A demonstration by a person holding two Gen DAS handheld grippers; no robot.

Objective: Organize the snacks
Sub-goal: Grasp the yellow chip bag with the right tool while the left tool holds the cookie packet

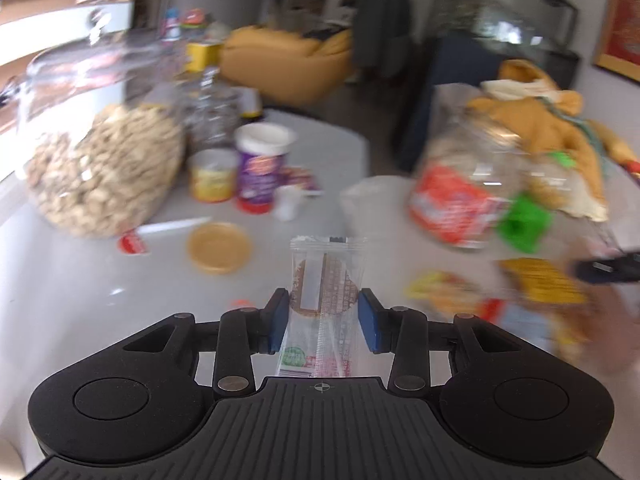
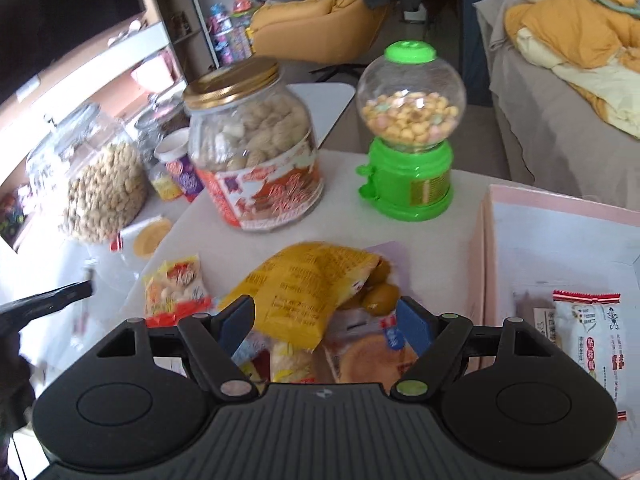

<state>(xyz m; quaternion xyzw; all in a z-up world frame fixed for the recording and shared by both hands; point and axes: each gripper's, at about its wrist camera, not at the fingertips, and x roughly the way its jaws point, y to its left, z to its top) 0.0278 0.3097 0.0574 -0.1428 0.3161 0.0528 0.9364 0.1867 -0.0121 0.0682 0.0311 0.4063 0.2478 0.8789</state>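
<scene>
My left gripper [image 1: 323, 312] is shut on a clear-wrapped round biscuit packet [image 1: 325, 280] and holds it above the white table [image 1: 80, 300]. My right gripper [image 2: 326, 320] is open over a pile of snack packets: a yellow bag [image 2: 308, 288] with green olives [image 2: 382, 294] spilling out, a red-and-yellow packet [image 2: 176, 288] and a pancake packet [image 2: 376, 356]. A pink box [image 2: 560, 240] at the right holds a white rice-cracker packet [image 2: 592, 336]. The left gripper's tip [image 2: 52, 296] shows at the left edge of the right wrist view.
A big peanut jar [image 1: 104, 168], small cans [image 1: 260, 164], a gold lid [image 1: 219, 247], a gold-lidded jar with a red label [image 2: 256, 152] and a green candy dispenser [image 2: 410, 136] stand on the table. A bed with orange bedding [image 2: 572, 40] is at the right.
</scene>
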